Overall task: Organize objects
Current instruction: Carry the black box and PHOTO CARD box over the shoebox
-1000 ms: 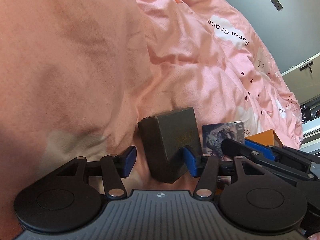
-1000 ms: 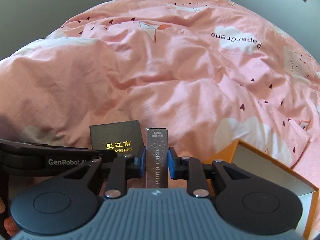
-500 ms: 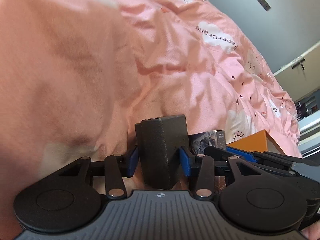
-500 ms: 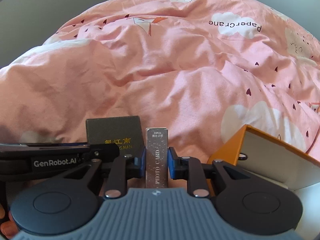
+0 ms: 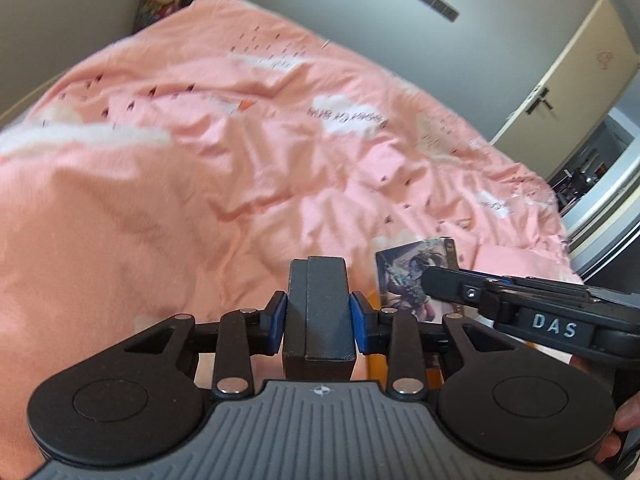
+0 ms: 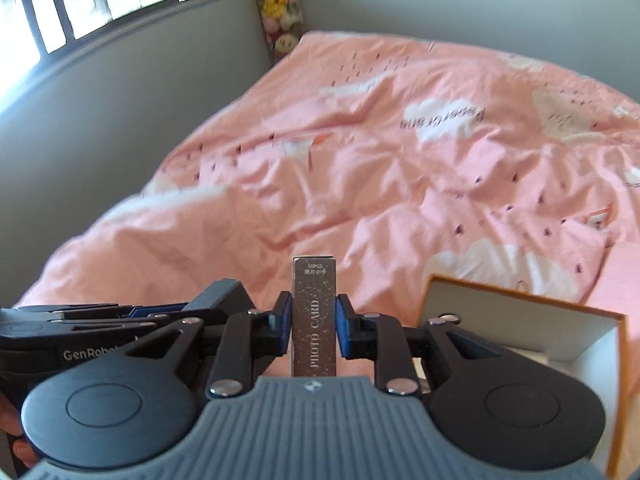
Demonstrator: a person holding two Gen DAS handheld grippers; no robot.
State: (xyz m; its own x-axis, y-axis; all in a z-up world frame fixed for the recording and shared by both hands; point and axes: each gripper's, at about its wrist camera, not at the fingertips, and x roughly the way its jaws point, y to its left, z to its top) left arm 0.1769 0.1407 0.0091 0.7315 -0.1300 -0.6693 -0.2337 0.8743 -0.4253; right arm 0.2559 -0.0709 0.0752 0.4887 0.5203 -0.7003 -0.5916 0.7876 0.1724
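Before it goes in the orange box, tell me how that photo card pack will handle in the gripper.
The photo card pack looks stiff: its flat sides show no buckling between the right gripper pads. Held by its narrow width, tall above the pads, it may pivot if bumped. Its glittery finish could be somewhat slick.

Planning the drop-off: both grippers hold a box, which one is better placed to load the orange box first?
Probably right. The right gripper, shut on the photo card box, sits directly beside the open orange box. The left gripper, holding the dark box, is farther off.
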